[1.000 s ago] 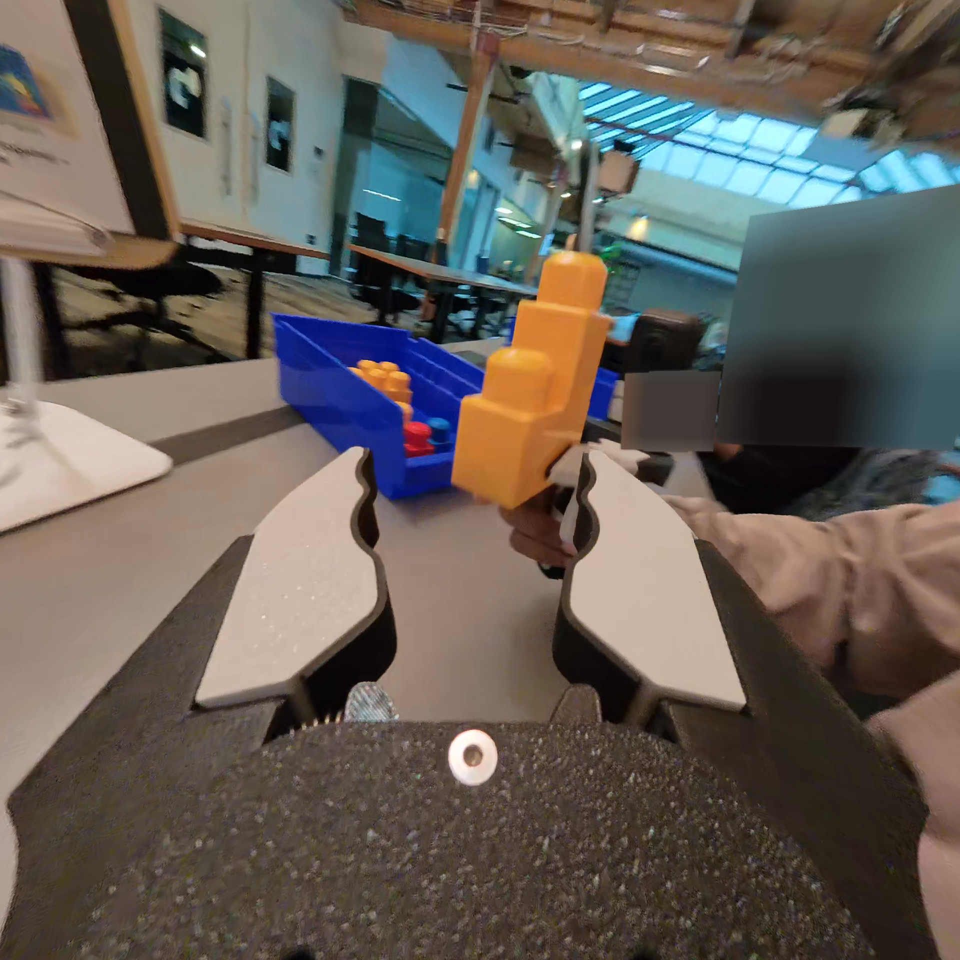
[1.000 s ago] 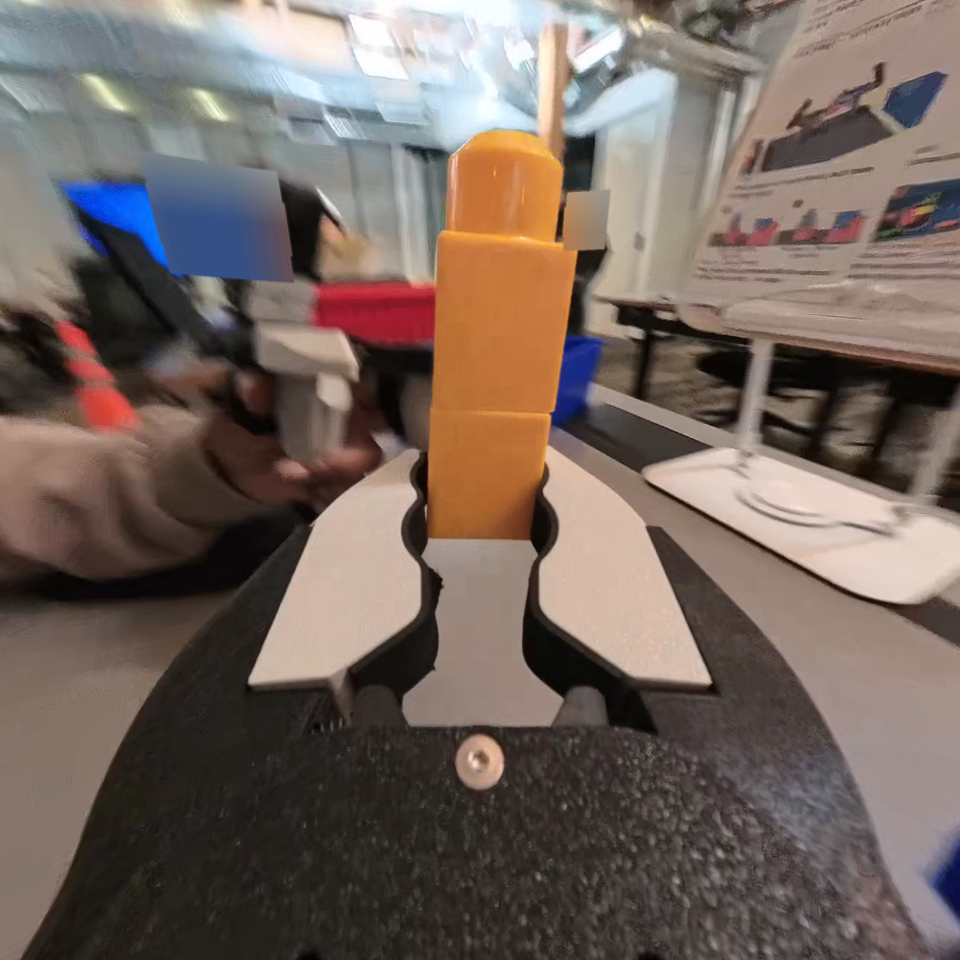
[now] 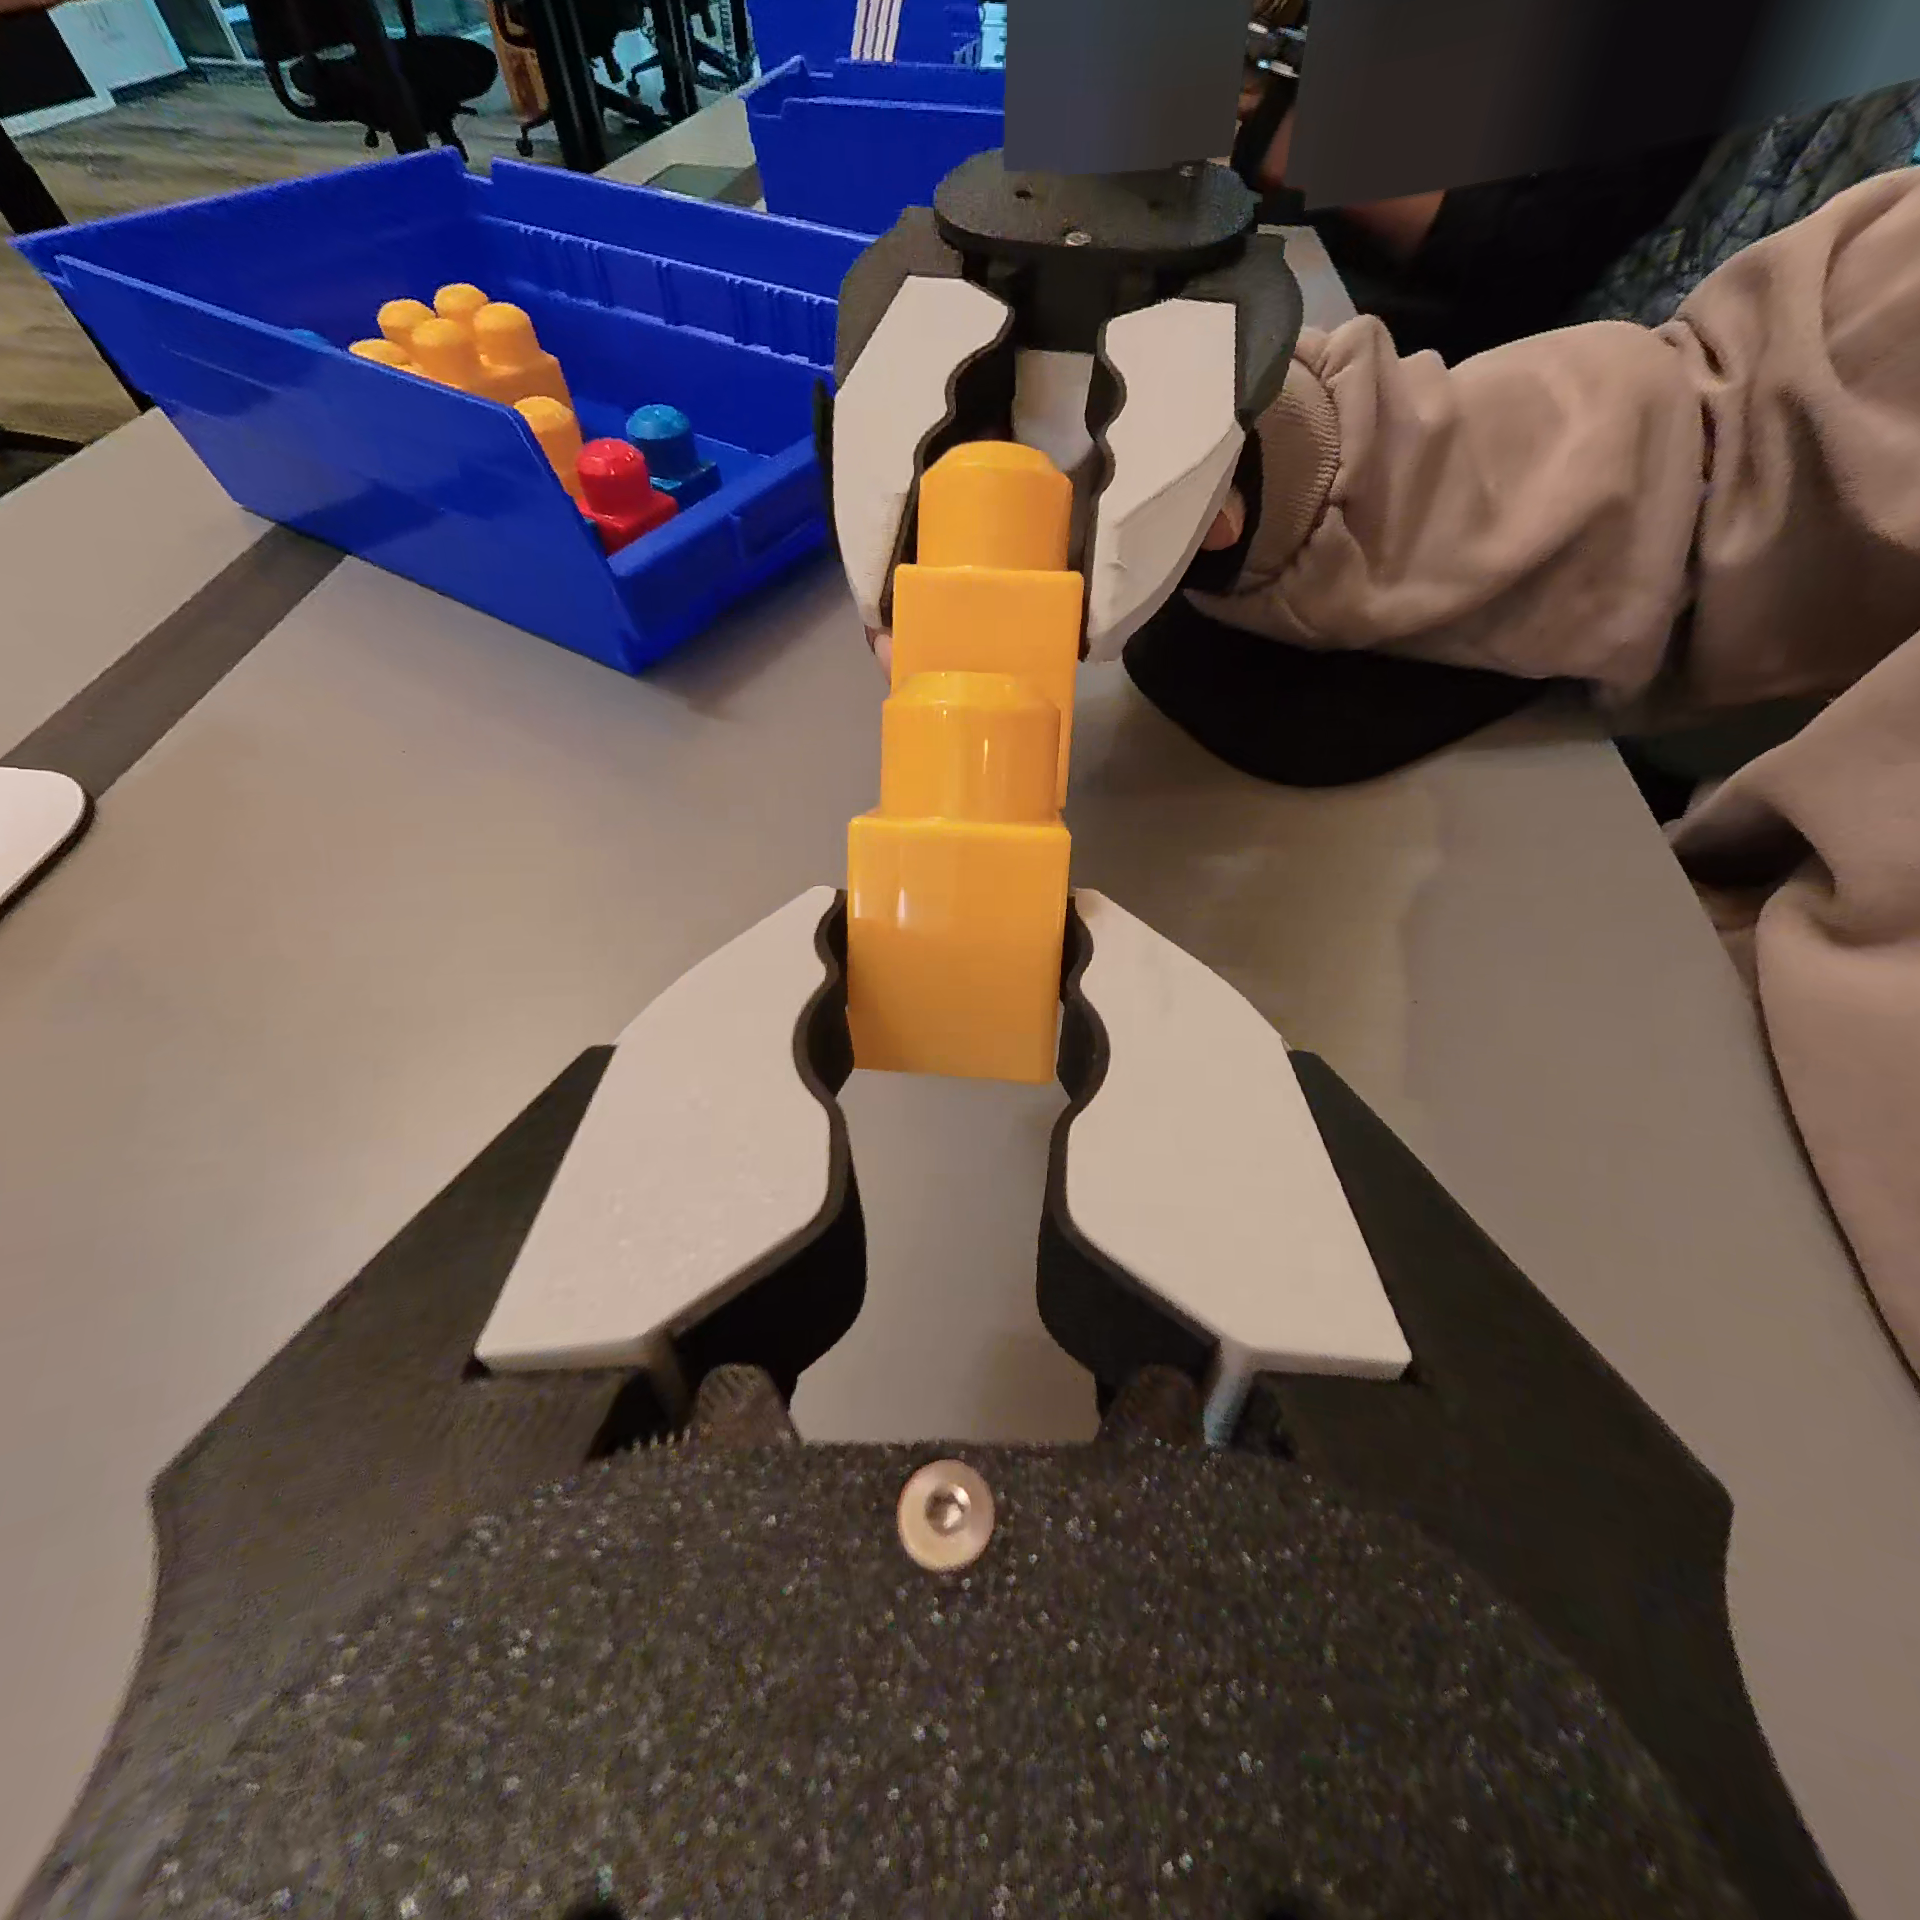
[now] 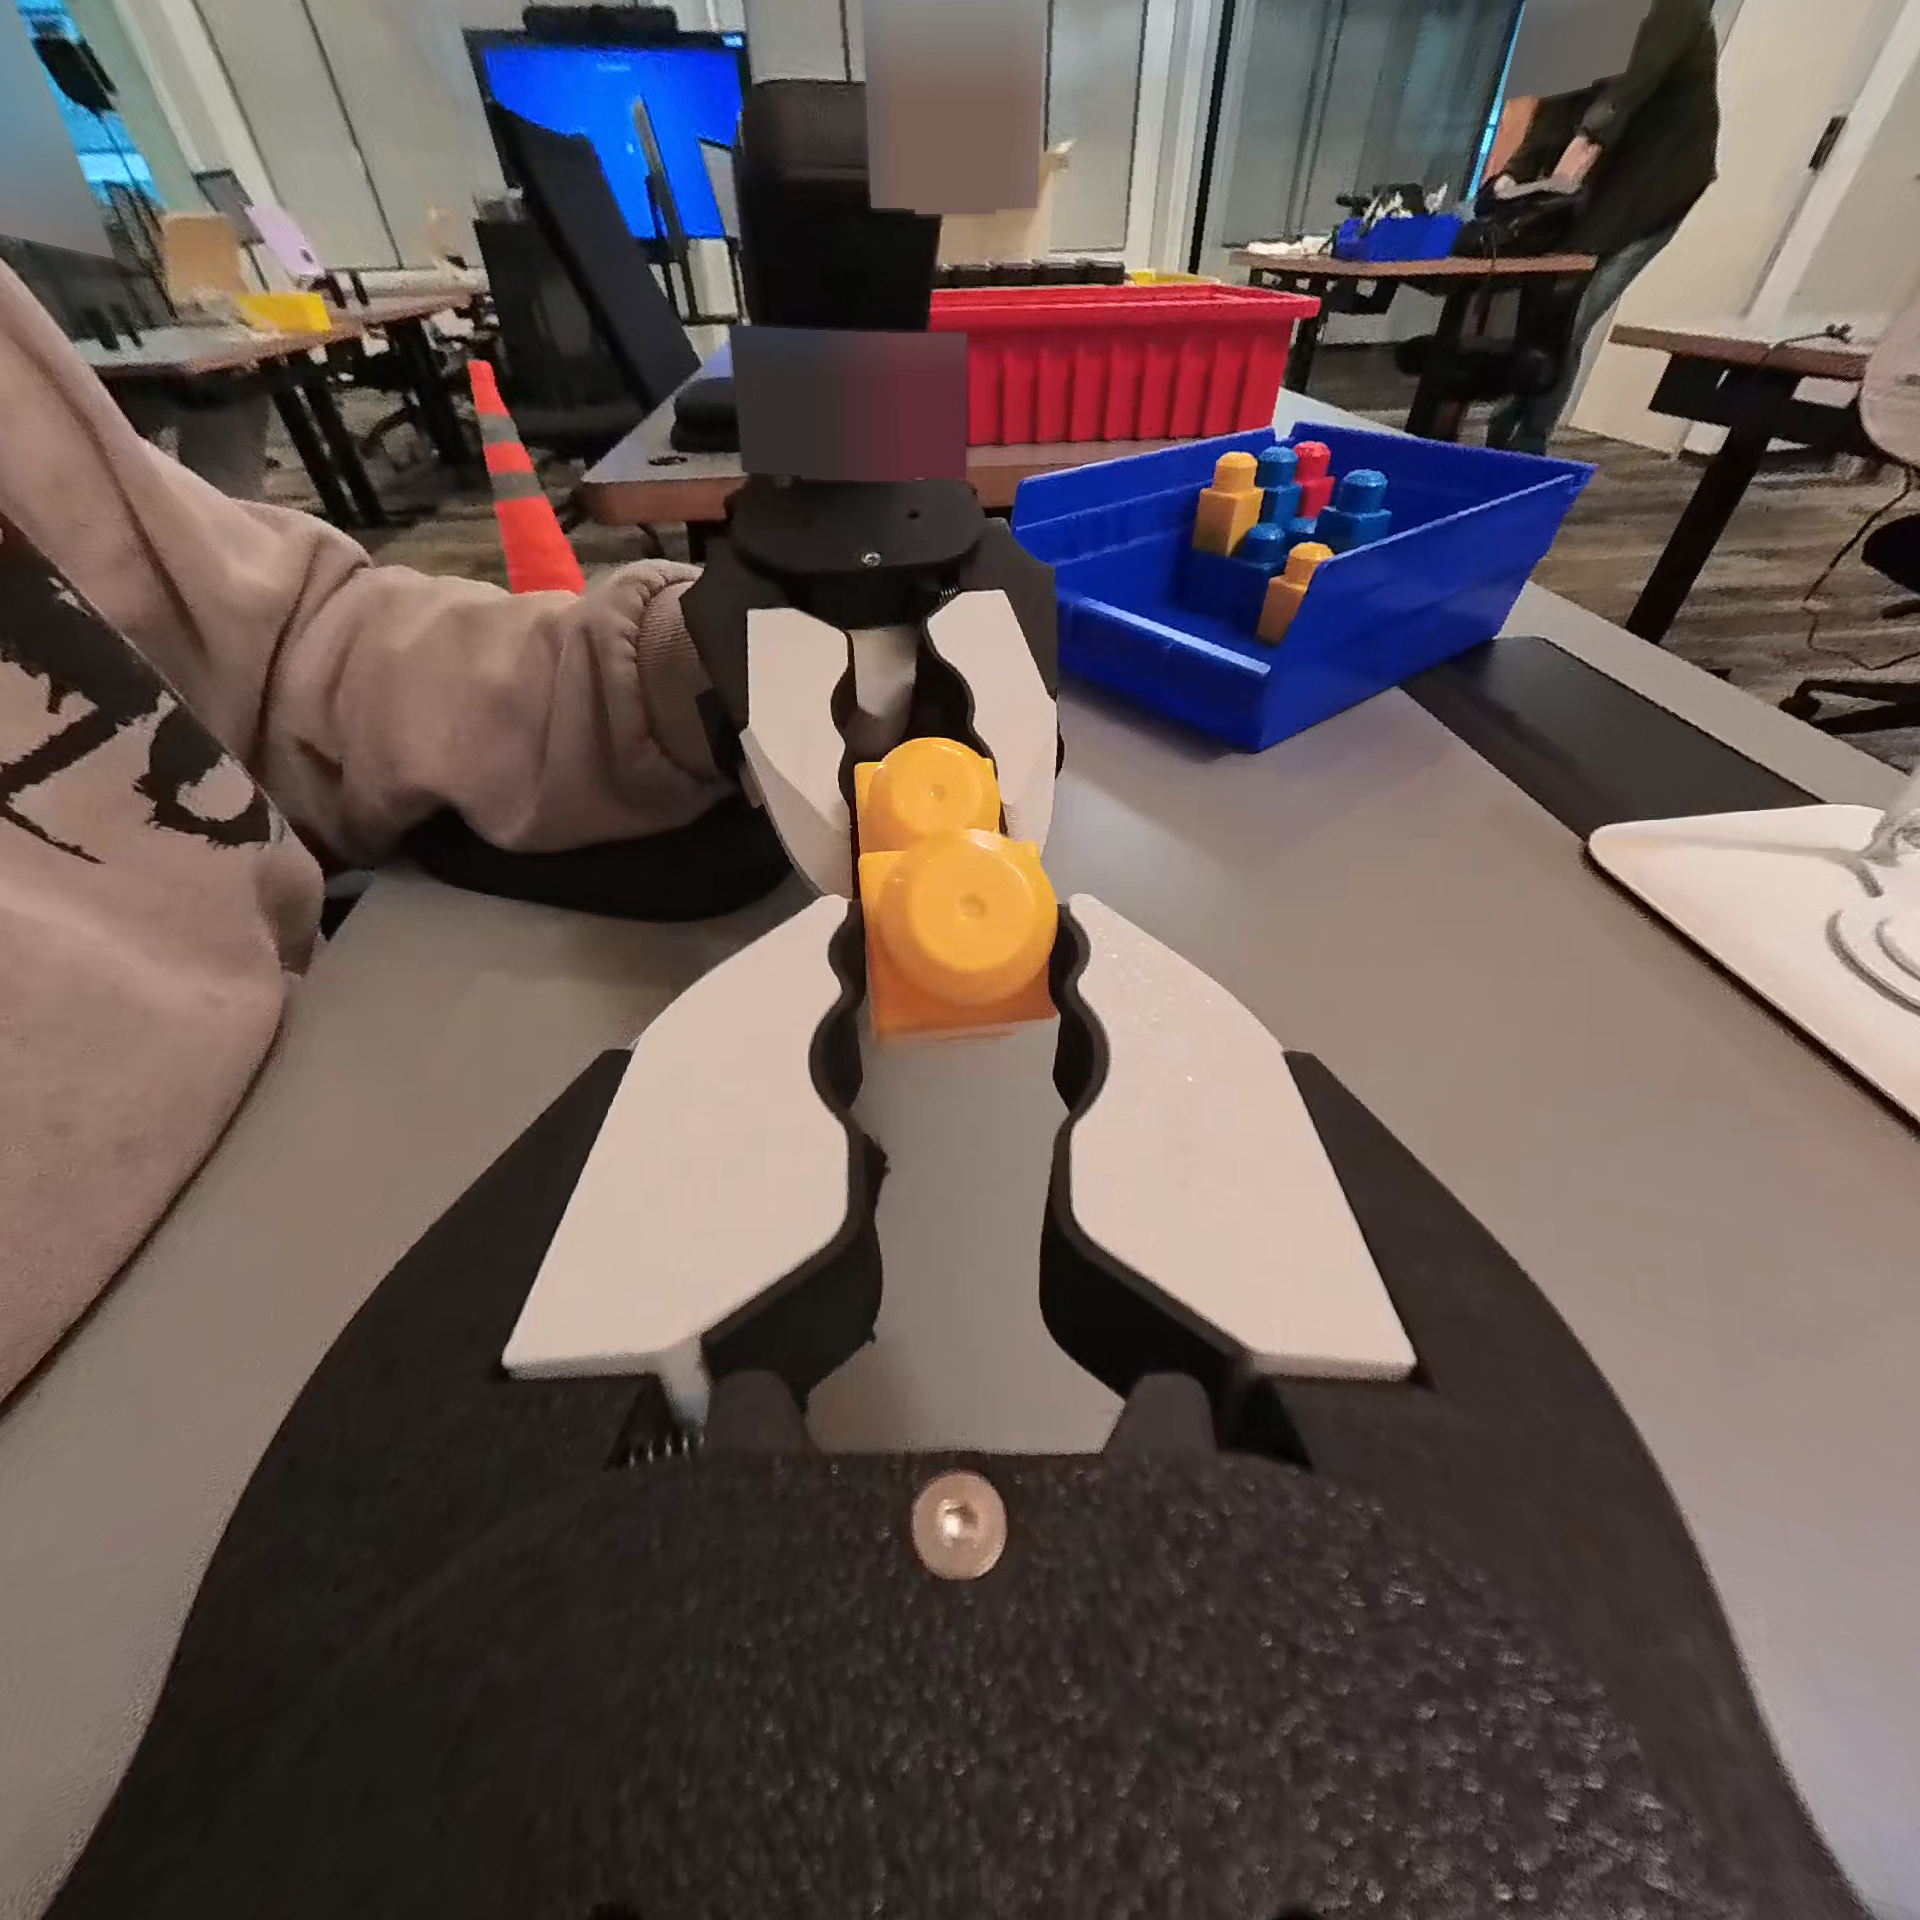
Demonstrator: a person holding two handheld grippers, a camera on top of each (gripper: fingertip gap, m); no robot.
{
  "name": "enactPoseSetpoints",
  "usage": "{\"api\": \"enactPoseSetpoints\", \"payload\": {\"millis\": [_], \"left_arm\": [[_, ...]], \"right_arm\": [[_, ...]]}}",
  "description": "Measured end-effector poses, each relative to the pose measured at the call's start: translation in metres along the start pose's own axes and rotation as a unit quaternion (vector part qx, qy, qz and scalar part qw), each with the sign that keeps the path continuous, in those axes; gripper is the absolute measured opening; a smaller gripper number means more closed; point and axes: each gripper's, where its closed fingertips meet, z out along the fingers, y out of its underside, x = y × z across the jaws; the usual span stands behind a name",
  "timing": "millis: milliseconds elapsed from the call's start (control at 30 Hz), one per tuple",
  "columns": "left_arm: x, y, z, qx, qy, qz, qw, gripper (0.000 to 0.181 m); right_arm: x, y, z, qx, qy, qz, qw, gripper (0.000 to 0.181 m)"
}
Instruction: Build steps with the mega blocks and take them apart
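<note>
A small stepped stack of orange blocks is held just above the grey table between the two grippers. The left gripper is closed on the lower, nearer block, and the right gripper is closed on the upper block at the far end of the stack. Both ends being clamped, the step in hand is judged to be the taking apart. The next move calls for a steady pull or a slight twist along the joint, with one block kept fixed while the other is worked off its stud; if the grip is too light, a block may be dropped onto the table.

More blocks, orange, red and blue, are seen in a blue bin on the table, well apart from the grippers. A white base plate of a stand is seen at the table's edge in the right wrist view. Beige sleeves are seen behind the grippers. An open office is shown beyond: desks, chairs, a red bin, an orange cone, a lit blue screen, and a person standing at a far desk.
</note>
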Motion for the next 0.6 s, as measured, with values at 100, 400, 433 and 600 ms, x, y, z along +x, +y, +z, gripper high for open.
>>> {"api": "enactPoseSetpoints", "payload": {"millis": [100,400,433,600], "left_arm": [[0.000,0.000,-0.002,0.004,0.006,-0.001,1.000,0.037],[0.008,-0.012,-0.003,0.023,0.015,0.014,1.000,0.037],[0.009,-0.012,-0.004,0.023,0.018,0.015,0.999,0.037],[0.008,-0.002,-0.001,-0.014,0.010,0.032,0.999,0.037]], "right_arm": [[-0.001,-0.002,0.001,0.007,0.001,-0.004,1.000,0.033],[-0.008,-0.025,-0.005,0.055,-0.012,-0.011,0.998,0.033],[-0.009,-0.027,-0.005,0.059,-0.013,-0.012,0.998,0.033],[-0.011,-0.030,-0.005,0.054,-0.013,-0.024,0.998,0.033]]}}
